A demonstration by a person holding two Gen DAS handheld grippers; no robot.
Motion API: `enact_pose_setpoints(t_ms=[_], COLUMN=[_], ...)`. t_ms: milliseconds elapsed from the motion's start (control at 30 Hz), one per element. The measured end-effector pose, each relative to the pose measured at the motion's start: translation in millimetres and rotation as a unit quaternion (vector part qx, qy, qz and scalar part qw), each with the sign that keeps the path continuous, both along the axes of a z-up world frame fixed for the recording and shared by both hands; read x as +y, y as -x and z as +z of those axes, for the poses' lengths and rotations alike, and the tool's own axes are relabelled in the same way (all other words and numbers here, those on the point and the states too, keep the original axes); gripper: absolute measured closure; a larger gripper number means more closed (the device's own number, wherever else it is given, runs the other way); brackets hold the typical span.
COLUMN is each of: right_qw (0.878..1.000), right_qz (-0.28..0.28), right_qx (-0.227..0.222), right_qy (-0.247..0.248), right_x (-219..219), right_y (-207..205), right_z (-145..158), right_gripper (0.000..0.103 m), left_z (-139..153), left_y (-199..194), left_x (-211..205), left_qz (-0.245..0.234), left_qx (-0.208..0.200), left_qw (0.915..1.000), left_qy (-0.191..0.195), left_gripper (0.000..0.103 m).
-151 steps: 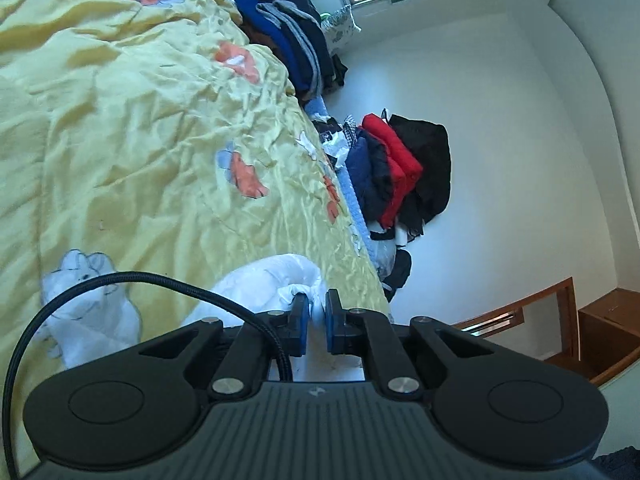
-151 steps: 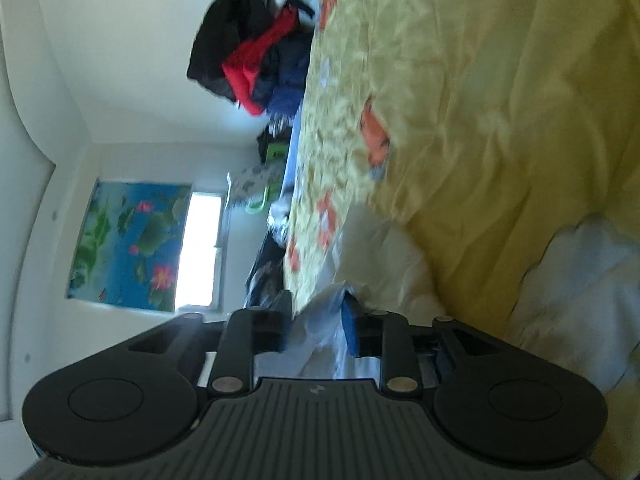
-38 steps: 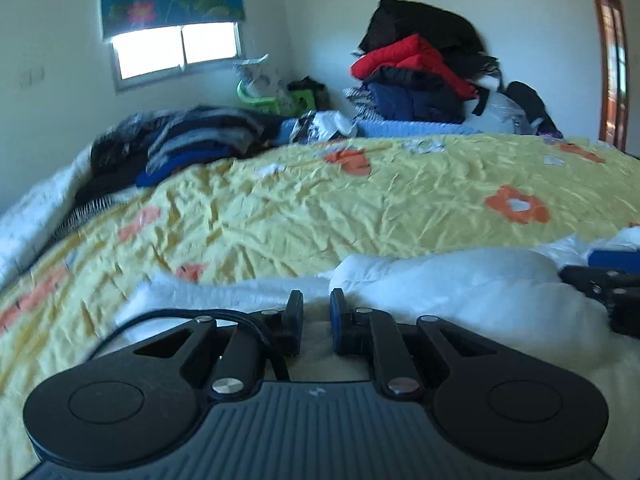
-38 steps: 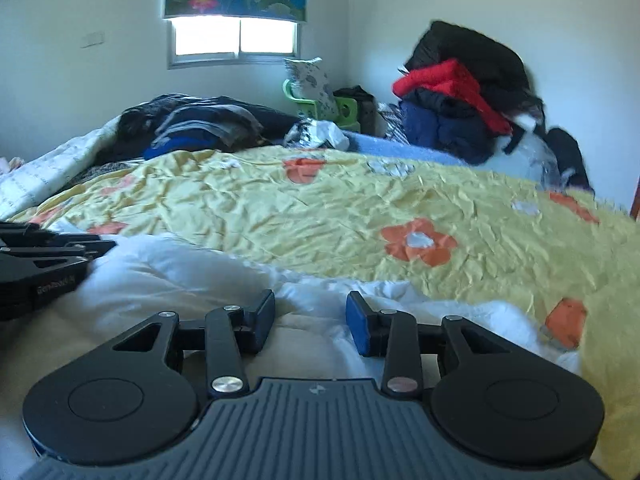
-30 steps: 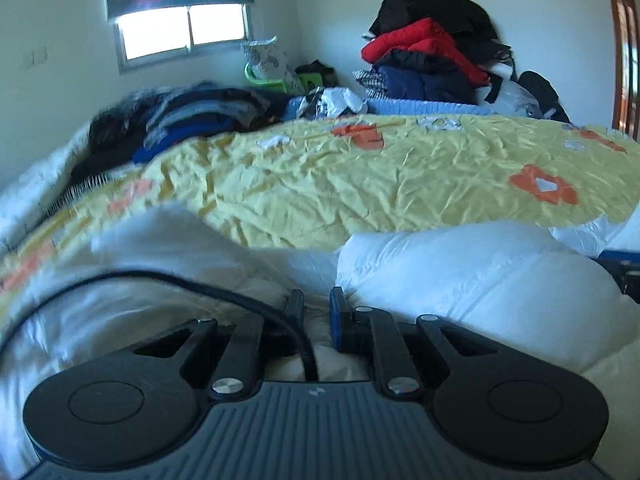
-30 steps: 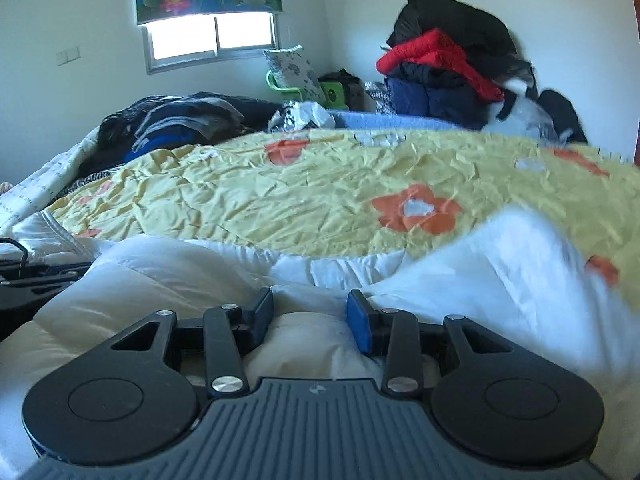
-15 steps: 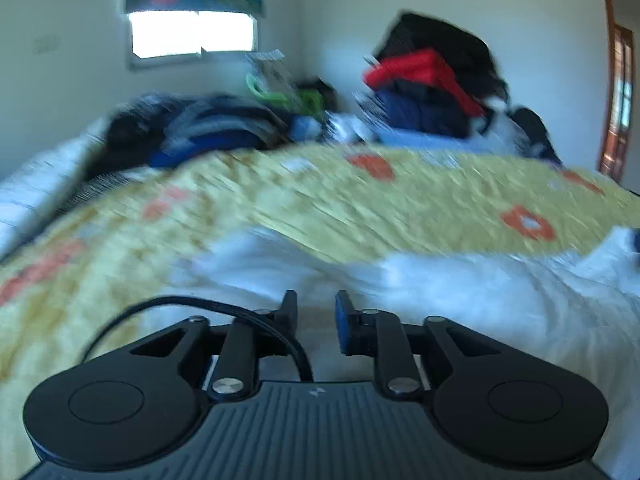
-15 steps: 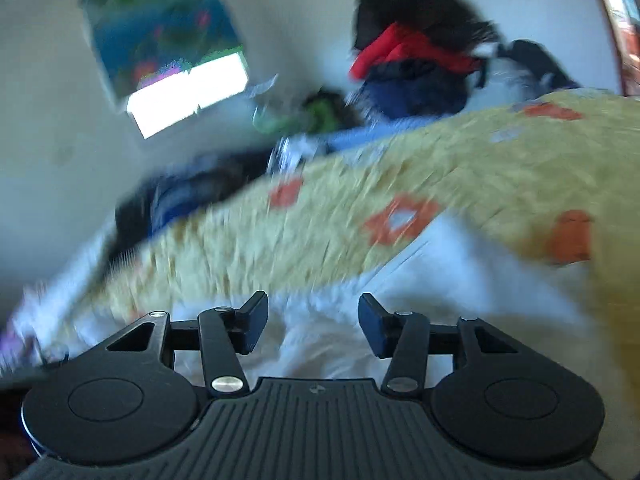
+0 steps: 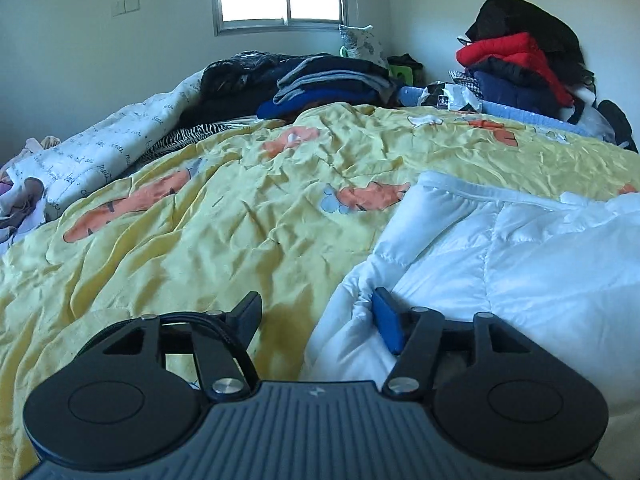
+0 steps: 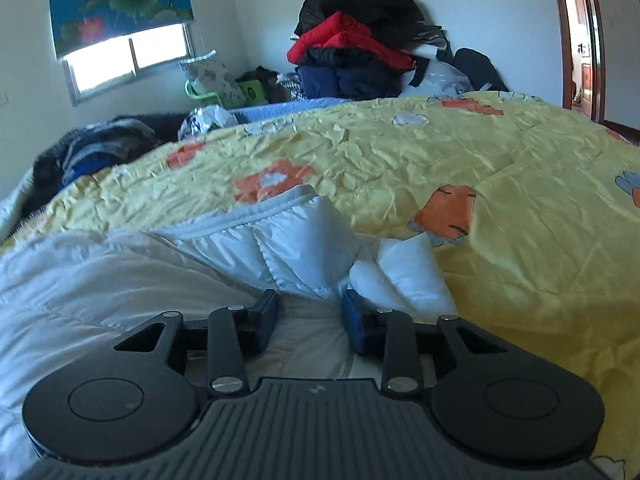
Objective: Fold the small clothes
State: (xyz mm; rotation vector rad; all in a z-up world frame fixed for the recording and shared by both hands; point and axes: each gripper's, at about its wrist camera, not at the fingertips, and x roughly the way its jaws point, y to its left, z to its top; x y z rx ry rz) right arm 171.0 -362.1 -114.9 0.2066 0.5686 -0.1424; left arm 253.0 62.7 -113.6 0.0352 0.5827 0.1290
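A yellow bedspread (image 9: 224, 240) fills my view, clothes (image 10: 352, 56) piled by the far wall. The white garment (image 9: 520, 264) lies on it. My left gripper (image 9: 318, 322) is spread wide at its edge, empty; my right gripper (image 10: 310, 316) gapes over its folds, gripping nothing.

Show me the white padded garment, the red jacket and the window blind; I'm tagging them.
white padded garment (image 9: 540, 264): left wrist view, quilted middle.
red jacket (image 10: 340, 34): right wrist view, top fold.
window blind (image 10: 116, 0): right wrist view, lotus print.
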Motion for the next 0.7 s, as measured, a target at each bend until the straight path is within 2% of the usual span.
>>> enact_pose_setpoints(t_ms=[133,233,300,367,467,533,600,700], right_qw=[1.0,0.997,0.992,0.988,0.983,0.979,0.974,0.968], right_qz=[0.005,-0.02,-0.032,-0.036,-0.044,-0.066,-0.084,-0.114], right_qx=[0.003,-0.04,-0.063,-0.083,-0.094,-0.093,-0.1,-0.107], right_qy=[-0.003,-0.065,-0.104,-0.122,-0.15,-0.169,-0.185,-0.196], right_x=[1,-8,-14,-17,-21,-25,-28,-33], right_y=[10,41,66,91,125,148,170,199], right_z=[13,38,51,58,58,53,47,36], right_gripper=[0.057,0.047,0.041,0.037,0.035,0.034,0.033,0.033], left_z=[19,39,54,66,76,78,76,70], left_y=[13,38,59,77,101,109,116,124], left_x=[2,-2,-11,-26,-61,-87,-109,-138], left_qz=[0.012,0.025,0.002,-0.027,-0.082,-0.116,-0.14,-0.173], left_qx=[0.012,-0.015,-0.046,-0.072,-0.108,-0.115,-0.122,-0.115], left_qw=[0.9999,0.9993,0.9976,0.9945,0.9862,0.9806,0.9749,0.9685], left_qy=[-0.002,0.022,0.052,0.071,0.095,0.108,0.123,0.138], left_gripper=[0.042,0.041,0.041,0.041,0.041,0.043,0.065,0.076])
